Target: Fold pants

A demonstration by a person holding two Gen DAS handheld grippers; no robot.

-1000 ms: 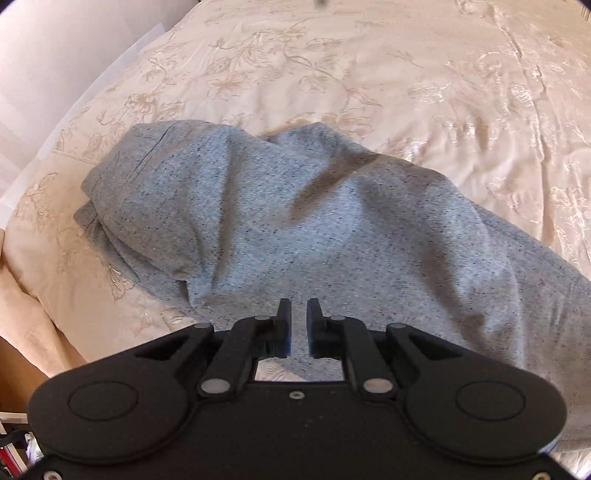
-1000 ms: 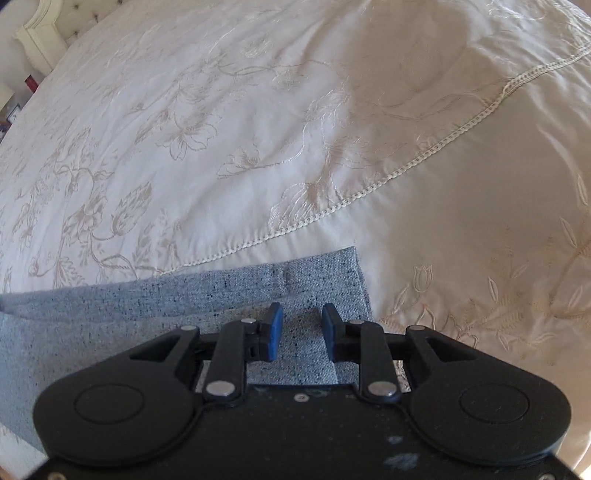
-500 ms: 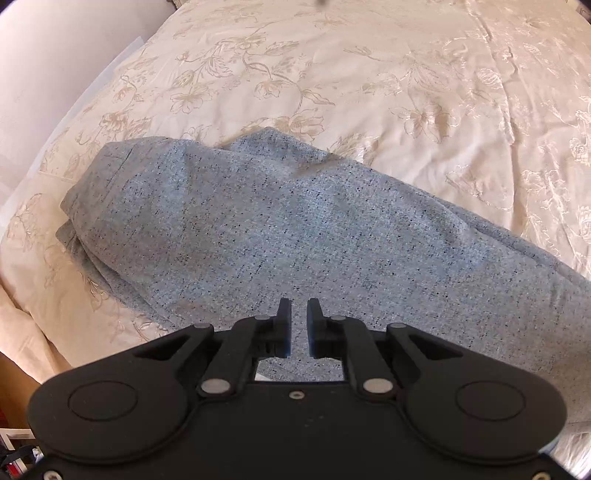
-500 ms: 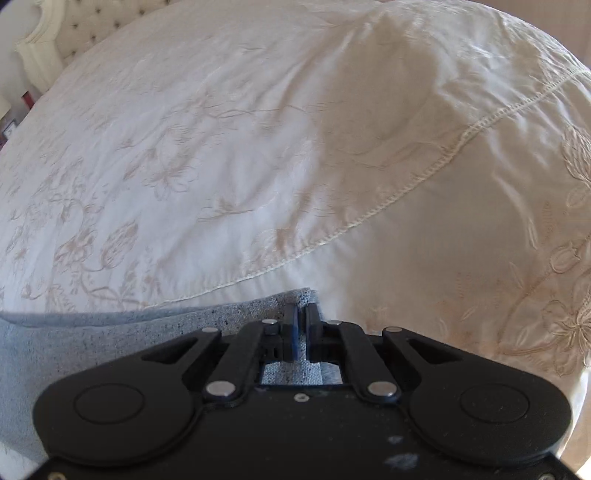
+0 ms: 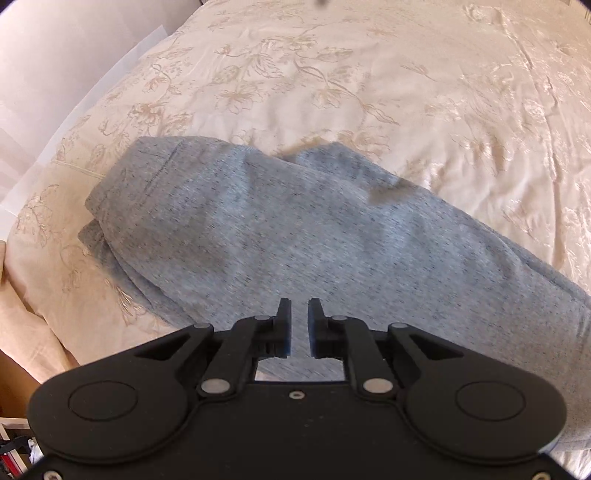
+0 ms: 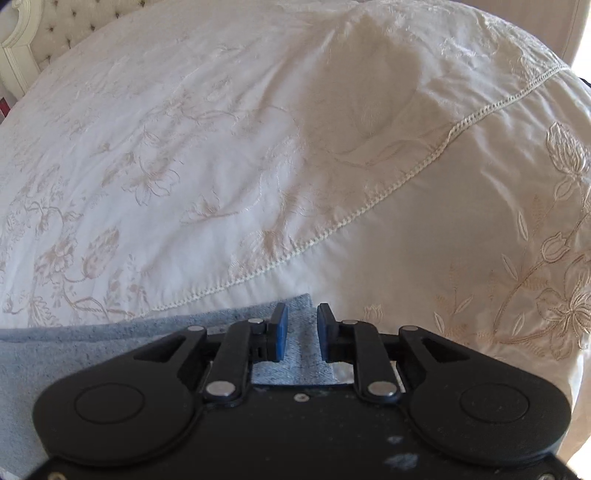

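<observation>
The grey speckled pants (image 5: 280, 229) lie on the cream embroidered bedspread (image 5: 369, 74), stretched from the upper left to the lower right, with a doubled edge at the left end. My left gripper (image 5: 299, 325) hovers over the near edge of the pants, its jaws a narrow gap apart with nothing between them. In the right wrist view the other end of the pants (image 6: 92, 343) lies flat at the lower left. My right gripper (image 6: 301, 332) stands open over that end's corner, grey cloth showing in the gap.
The bed's edge and a pale wall (image 5: 55, 55) are at the left in the left wrist view. A tufted headboard (image 6: 55, 22) shows at the upper left in the right wrist view. A stitched seam (image 6: 369, 206) crosses the bedspread.
My right gripper was open, shut on the pants' end half a second ago, and has now opened again. The pants have been drawn flatter; the raised hump in the middle is gone.
</observation>
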